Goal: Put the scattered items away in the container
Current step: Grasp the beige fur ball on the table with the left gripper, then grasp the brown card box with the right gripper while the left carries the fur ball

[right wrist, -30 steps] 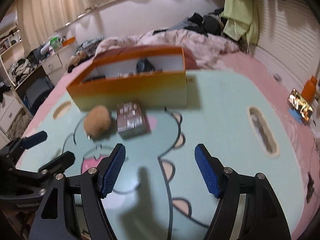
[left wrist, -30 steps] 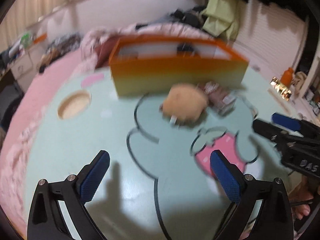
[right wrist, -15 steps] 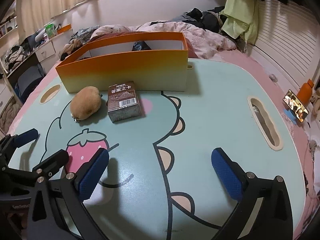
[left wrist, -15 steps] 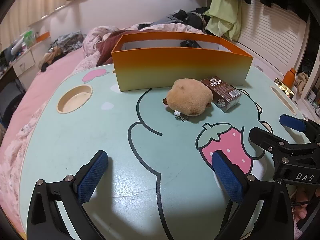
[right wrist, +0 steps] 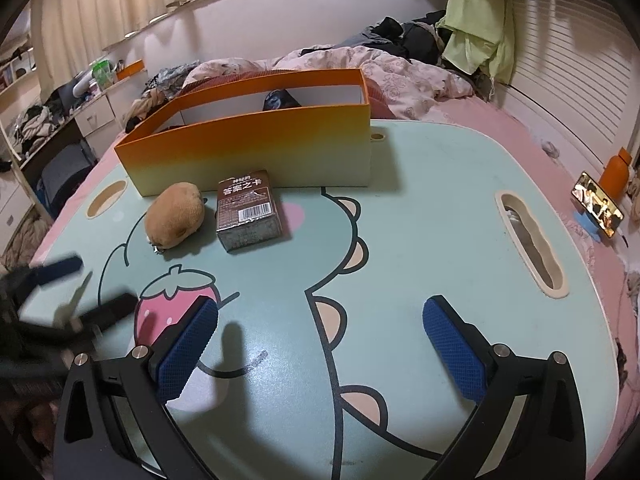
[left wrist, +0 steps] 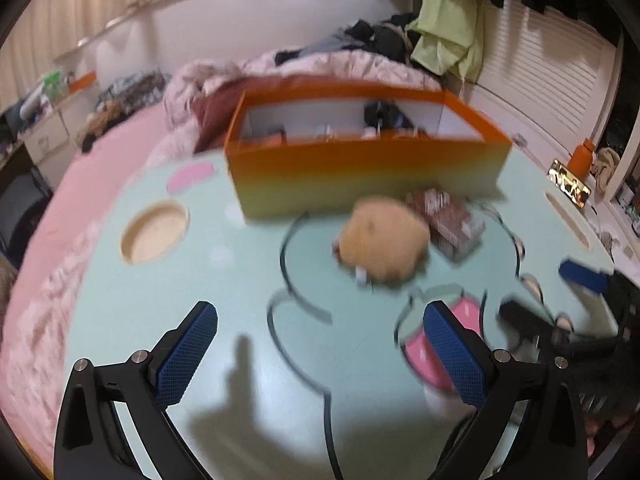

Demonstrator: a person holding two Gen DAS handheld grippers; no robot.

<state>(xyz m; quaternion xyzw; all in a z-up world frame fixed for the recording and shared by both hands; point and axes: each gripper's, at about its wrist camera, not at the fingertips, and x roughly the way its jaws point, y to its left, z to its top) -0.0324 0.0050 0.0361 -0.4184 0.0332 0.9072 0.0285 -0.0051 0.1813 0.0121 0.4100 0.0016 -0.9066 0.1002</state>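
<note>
The right tongs point(right wrist: 320, 344) hung wide apart and empty over the surface point(right wrist: 440, 208), well short of the plush toy point(right wrist: 175, 214) and brown carton point(right wrist: 247, 209) beside the orange box point(right wrist: 256, 148).

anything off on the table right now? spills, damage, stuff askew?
No spills or damage visible. Two items remain outside the orange cardboard box: a tan plush toy and a small brown printed carton, both lying on the mint cartoon tabletop just in front of it. The carton lies flat, skewed relative to the box wall.
</note>
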